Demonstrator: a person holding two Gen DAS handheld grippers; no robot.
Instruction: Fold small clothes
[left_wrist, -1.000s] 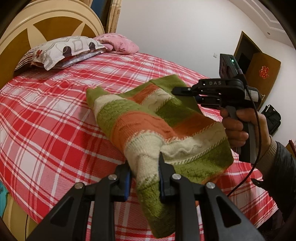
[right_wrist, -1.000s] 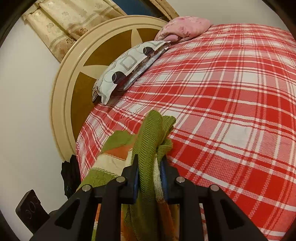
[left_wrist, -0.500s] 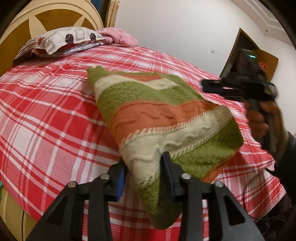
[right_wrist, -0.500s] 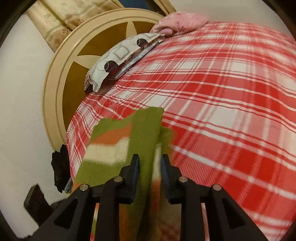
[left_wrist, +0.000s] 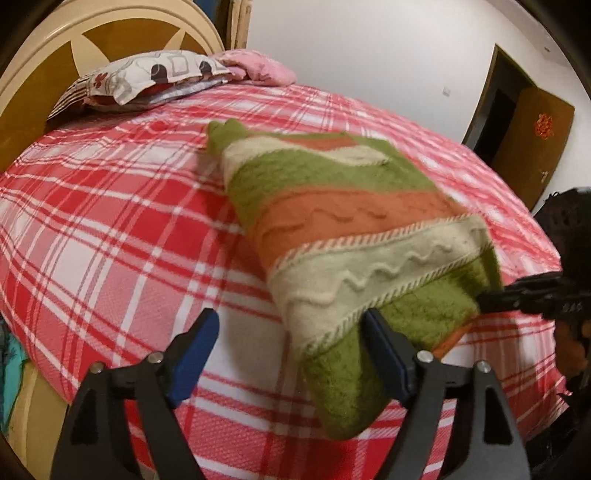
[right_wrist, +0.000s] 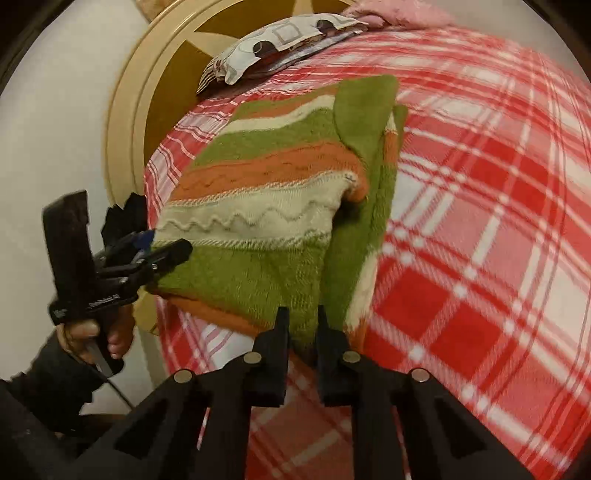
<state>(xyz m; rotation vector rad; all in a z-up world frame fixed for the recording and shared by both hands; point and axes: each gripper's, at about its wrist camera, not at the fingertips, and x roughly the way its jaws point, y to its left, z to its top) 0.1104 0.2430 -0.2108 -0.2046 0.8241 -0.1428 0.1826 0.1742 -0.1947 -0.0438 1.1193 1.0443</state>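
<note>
On the plaid bed lies the folded sweater. The left claw is spreading, corner loose between; the right claw pinches its hem. Tugging now could drag the fold open.

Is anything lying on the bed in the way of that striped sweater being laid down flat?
Nothing visible: the striped sweater lies on bare plaid bedspread; the pillows sit apart at the headboard.
</note>
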